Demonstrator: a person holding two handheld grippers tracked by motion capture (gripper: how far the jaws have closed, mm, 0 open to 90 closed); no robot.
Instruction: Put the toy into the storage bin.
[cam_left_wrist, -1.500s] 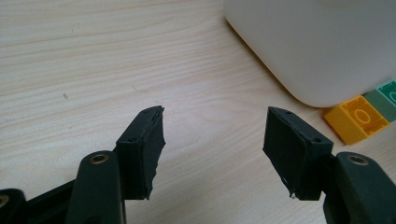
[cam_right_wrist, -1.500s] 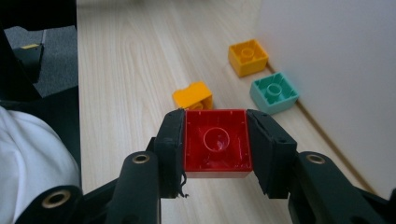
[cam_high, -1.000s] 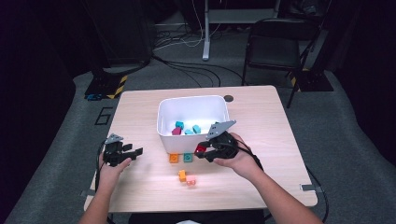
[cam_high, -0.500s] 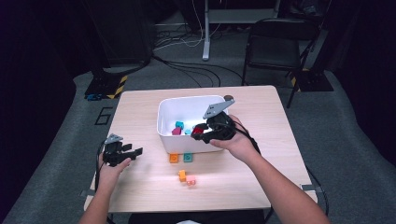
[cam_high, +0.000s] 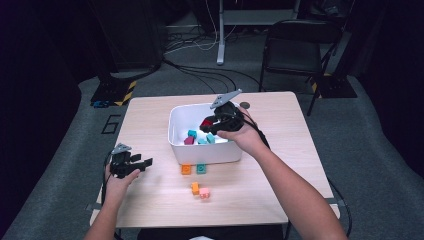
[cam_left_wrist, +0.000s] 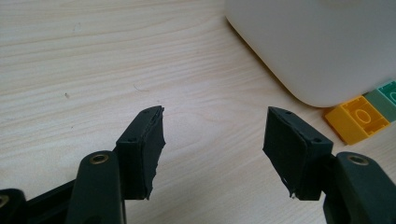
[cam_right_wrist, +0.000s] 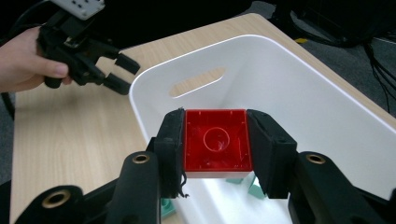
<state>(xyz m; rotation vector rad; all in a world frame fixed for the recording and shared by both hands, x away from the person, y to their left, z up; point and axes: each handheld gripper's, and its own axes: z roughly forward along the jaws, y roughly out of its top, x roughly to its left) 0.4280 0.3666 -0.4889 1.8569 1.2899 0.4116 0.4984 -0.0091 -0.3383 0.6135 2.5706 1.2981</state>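
My right gripper (cam_high: 209, 124) (cam_right_wrist: 215, 140) hangs over the white bin (cam_high: 176, 146) (cam_right_wrist: 299, 88), shut on a red brick (cam_high: 206, 122) (cam_right_wrist: 215, 142) whose hollow underside faces the camera. Teal and dark red bricks (cam_high: 196, 137) lie on the bin's floor. My left gripper (cam_high: 144, 164) (cam_left_wrist: 212, 142) rests low over the table at the left, open, with bare wood between its jaws. The right gripper view also shows the left gripper (cam_right_wrist: 119, 74) beyond the bin's corner.
In front of the bin lie an orange brick (cam_high: 186, 169) (cam_left_wrist: 356, 117) and a green brick (cam_high: 201, 168) (cam_left_wrist: 385, 95). Nearer the table's front sit an orange brick (cam_high: 195, 188) and a pink one (cam_high: 204, 193). A black chair (cam_high: 295, 47) stands beyond the table.
My right gripper has risen with the red brick and moved from the bin's front wall to over its inside. The left gripper has stayed put.
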